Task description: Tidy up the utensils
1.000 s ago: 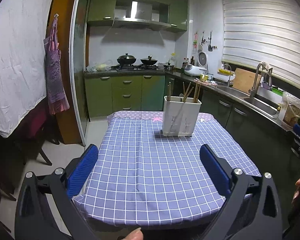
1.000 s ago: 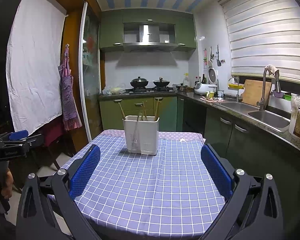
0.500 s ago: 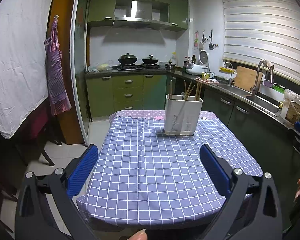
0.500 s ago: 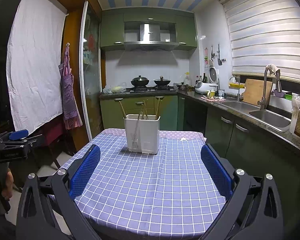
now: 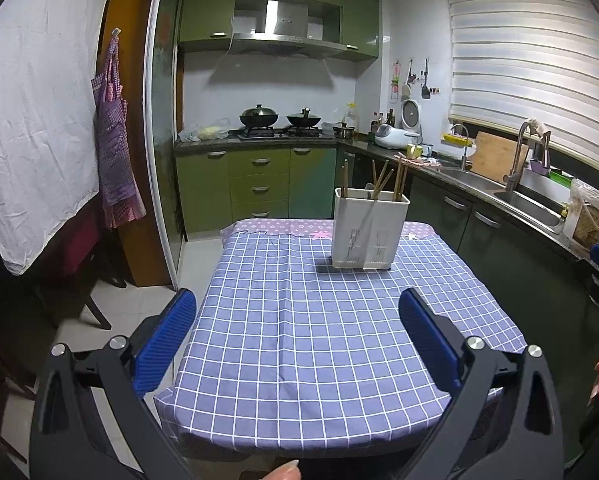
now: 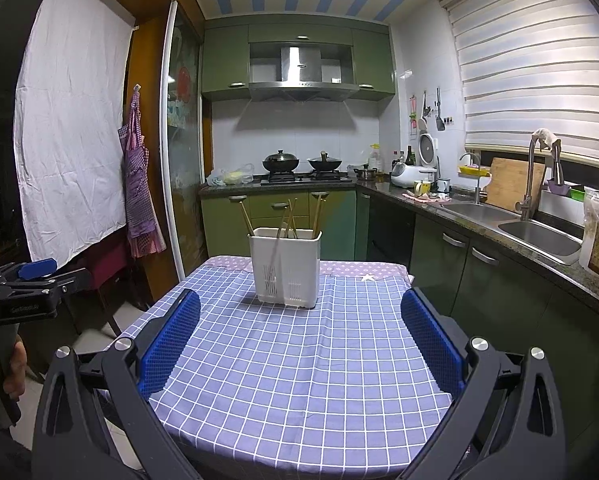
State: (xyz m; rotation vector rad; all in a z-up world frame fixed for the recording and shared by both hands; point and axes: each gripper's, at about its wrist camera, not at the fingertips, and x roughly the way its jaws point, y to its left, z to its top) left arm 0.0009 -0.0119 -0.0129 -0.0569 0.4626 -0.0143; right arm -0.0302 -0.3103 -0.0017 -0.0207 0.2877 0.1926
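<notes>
Left gripper spread wide, empty; right gripper likewise. White utensil holder with chopsticks upright on checked tablecloth, far end.

You see a matt white plastic utensil caddy with slotted walls, holding smooth wooden chopsticks, on a soft blue-checked cotton tablecloth. Your grippers' blue ribbed rubbery pads sit on matt black plastic arms.
</notes>
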